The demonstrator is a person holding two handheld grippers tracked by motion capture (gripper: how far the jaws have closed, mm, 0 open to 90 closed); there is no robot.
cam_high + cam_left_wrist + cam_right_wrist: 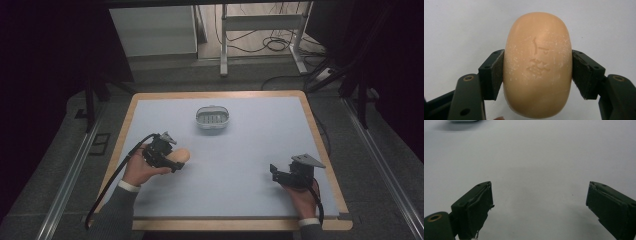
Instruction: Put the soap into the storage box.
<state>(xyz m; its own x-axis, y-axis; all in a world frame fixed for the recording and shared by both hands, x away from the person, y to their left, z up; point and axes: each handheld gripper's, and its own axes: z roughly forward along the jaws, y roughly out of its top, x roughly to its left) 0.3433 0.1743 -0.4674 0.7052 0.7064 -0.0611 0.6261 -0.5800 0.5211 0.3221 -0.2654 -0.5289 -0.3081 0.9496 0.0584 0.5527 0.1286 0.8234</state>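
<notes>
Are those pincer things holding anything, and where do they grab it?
The left gripper holds a soap bar across its middle, fingers on both long sides. The right gripper holds nothing.

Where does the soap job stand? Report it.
Done: the left tongs are clamped on the soap bar. In hand: carrying it, probably. Left, apparently: placing it in the soap dish, which looks empty. The right tongs wait open over the table.
</notes>
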